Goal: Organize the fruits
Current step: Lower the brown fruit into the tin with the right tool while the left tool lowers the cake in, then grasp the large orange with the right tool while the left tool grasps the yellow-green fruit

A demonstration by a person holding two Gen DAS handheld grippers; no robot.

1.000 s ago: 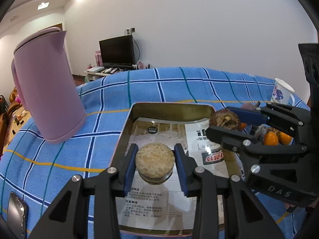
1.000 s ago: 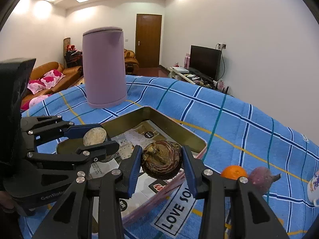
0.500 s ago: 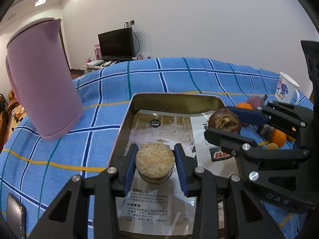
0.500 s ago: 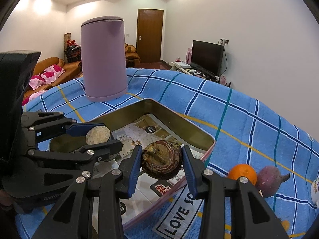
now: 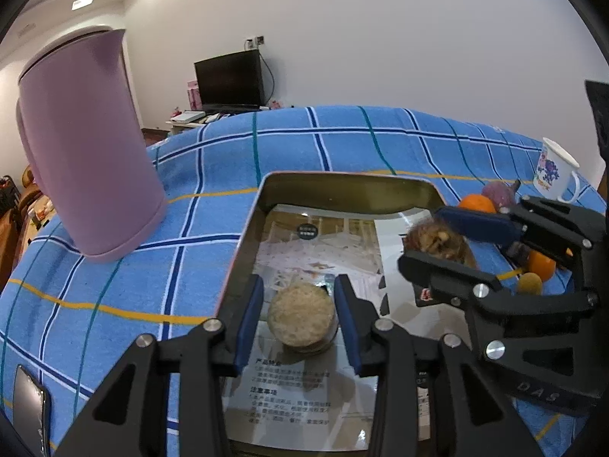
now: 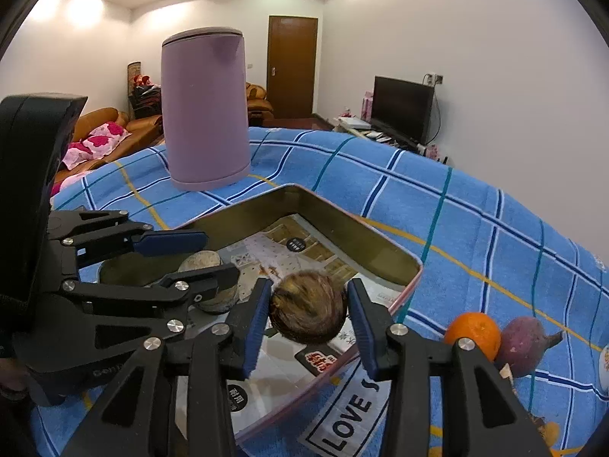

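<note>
A pale round fruit (image 5: 300,318) rests on the printed paper inside the gold tin tray (image 5: 342,186). My left gripper (image 5: 298,320) straddles it. Its jaws are opening, with thin gaps between the blue pads (image 5: 249,320) and the fruit. A brown fibrous fruit (image 6: 308,306) lies near the tray's right rim (image 6: 380,240). My right gripper (image 6: 310,323) brackets it with its jaws opening and a slit of space at each pad. In the right wrist view, the left gripper (image 6: 217,257) is at the left, around the pale fruit (image 6: 200,259).
A tall lilac kettle (image 5: 87,152) stands left of the tray on the blue checked cloth. An orange (image 6: 472,333) and a purple root (image 6: 529,342) lie right of the tray, with more small fruits (image 5: 542,264) nearby. A printed cup (image 5: 553,173) stands far right and a phone (image 5: 30,415) lies near left.
Both pairs of jaws have spread a little off their fruits. The brown fruit has rolled and now shows its fibrous side. Both fruits sit in the tray.
</note>
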